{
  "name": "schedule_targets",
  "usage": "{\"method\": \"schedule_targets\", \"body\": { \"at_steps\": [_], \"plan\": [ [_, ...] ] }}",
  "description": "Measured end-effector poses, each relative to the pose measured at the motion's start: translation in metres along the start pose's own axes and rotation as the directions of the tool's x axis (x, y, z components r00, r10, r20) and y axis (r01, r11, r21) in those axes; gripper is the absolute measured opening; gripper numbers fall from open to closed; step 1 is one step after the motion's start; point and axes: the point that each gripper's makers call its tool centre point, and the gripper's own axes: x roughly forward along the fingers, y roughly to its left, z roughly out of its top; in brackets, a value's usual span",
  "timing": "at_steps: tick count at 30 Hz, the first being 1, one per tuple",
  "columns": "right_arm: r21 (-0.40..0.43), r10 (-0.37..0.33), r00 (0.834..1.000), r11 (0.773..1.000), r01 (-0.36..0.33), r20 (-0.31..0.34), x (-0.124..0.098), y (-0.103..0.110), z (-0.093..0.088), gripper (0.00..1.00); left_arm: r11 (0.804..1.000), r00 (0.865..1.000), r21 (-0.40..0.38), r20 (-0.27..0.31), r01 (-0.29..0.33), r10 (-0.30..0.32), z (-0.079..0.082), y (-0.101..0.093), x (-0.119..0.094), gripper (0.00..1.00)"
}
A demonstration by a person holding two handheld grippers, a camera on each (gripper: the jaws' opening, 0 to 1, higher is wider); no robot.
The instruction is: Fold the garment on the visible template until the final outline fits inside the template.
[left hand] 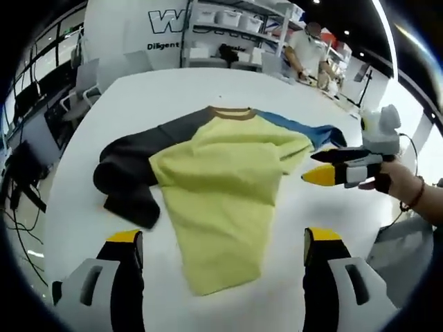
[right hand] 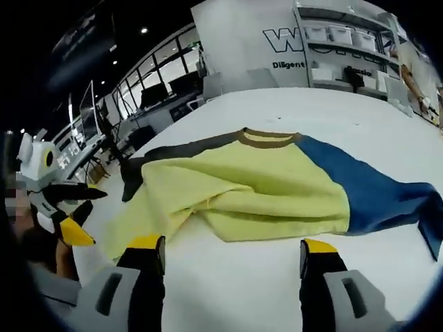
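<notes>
- Left gripper view: my left hand-held gripper (left hand: 223, 245) has its jaws spread wide with nothing between them. The yellow cotton T-shirt with a brown collar, one dark grey sleeve and one blue sleeve (left hand: 221, 187) lies straight ahead on the white tabletop (left hand: 159, 90), its hem end just between the jaw tips.
- The shirt's long axis runs away from me, collar far, hem near; the body already looks doubled over along a diagonal crease.
- The dark grey sleeve (left hand: 128, 176) bunches to the left, nearer this hand; the blue sleeve (left hand: 315, 133) reaches right, where the right hand-held gripper (left hand: 325, 166) hovers with its jaws a little apart, empty as far as I can judge.
- Bare tabletop lies on all sides. I can't make out a template outline.
- Right gripper view: my right gripper's jaws are wide open and empty, short of the shirt's folded edge. The blue sleeve stretches off to the right, so this hand is better placed for it.
</notes>
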Motion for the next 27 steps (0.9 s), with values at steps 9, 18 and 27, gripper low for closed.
{"method": "schedule_targets", "body": {
  "at_steps": [9, 18, 27],
  "plan": [
    [-0.124, 0.019, 1.0, 0.992, -0.016, 0.021, 0.015, 0.016, -0.001, 0.6, 0.993, 1.0, -0.119, -0.014, 0.018, -0.019, -0.018, 0.001, 0.001, 0.69],
    [-0.221, 0.017, 1.0, 0.975, -0.015, 0.005, 0.03, 0.019, -0.003, 0.44, 0.991, 0.997, -0.136, -0.07, 0.008, -0.018, -0.035, 0.006, -0.001, 0.48],
    [-0.329, -0.049, 0.999, 0.943, 0.049, 0.009, 0.035, 0.004, 0.0, 0.16, 0.989, 0.994, -0.148, -0.11, -0.003, -0.013, -0.048, 0.006, 0.005, 0.38]
  ]
}}
